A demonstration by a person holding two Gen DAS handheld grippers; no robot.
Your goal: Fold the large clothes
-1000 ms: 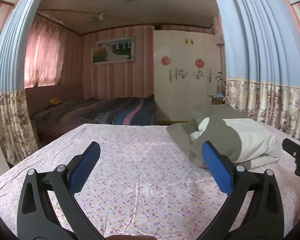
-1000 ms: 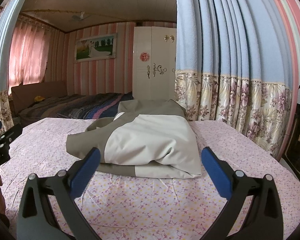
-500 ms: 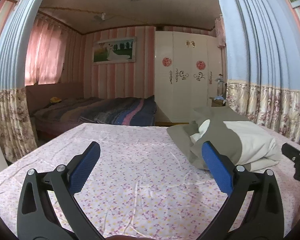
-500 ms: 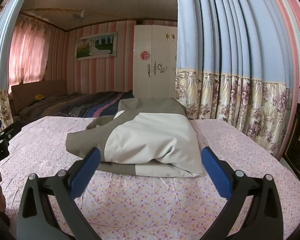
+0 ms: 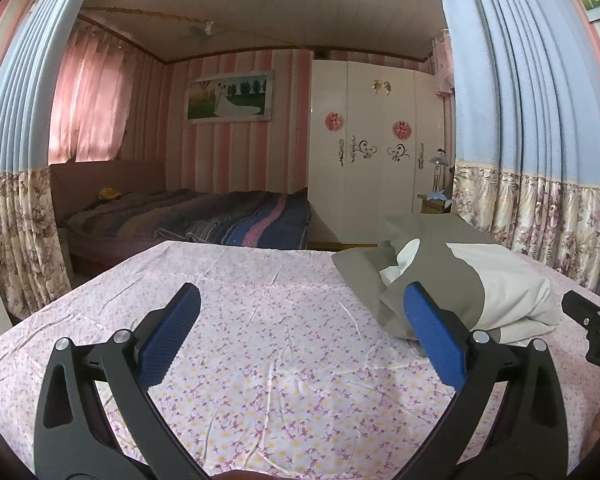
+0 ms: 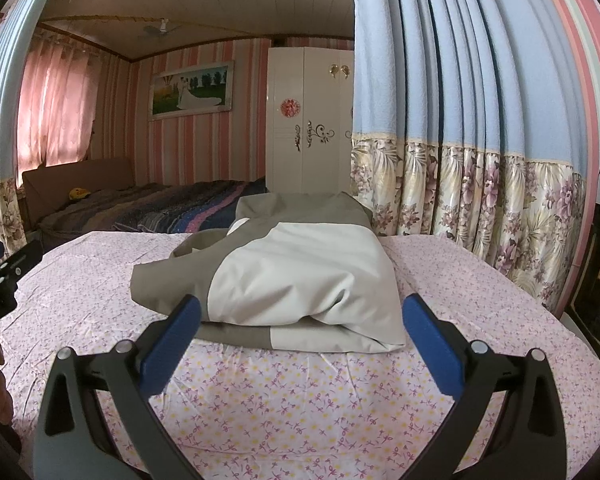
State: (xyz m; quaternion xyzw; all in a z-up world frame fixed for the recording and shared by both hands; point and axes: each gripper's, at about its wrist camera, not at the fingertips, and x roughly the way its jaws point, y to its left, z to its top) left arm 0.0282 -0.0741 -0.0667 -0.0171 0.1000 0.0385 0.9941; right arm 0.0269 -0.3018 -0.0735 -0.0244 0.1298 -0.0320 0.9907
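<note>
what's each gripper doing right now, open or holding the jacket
Left gripper: open, holding nothing, over the floral sheet.
Right gripper: open, holding nothing, just short of the folded jacket.

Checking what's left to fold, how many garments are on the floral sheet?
1: a grey-and-cream garment, already folded, on the floral sheet ahead of the right gripper. Others could lie outside view.

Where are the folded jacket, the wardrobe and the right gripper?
folded jacket (image 6: 300, 276): right wrist view, cream top panel.
wardrobe (image 5: 364, 184): left wrist view, middle door.
right gripper (image 6: 300, 320): right wrist view, midway between the open blue fingertips.
</note>
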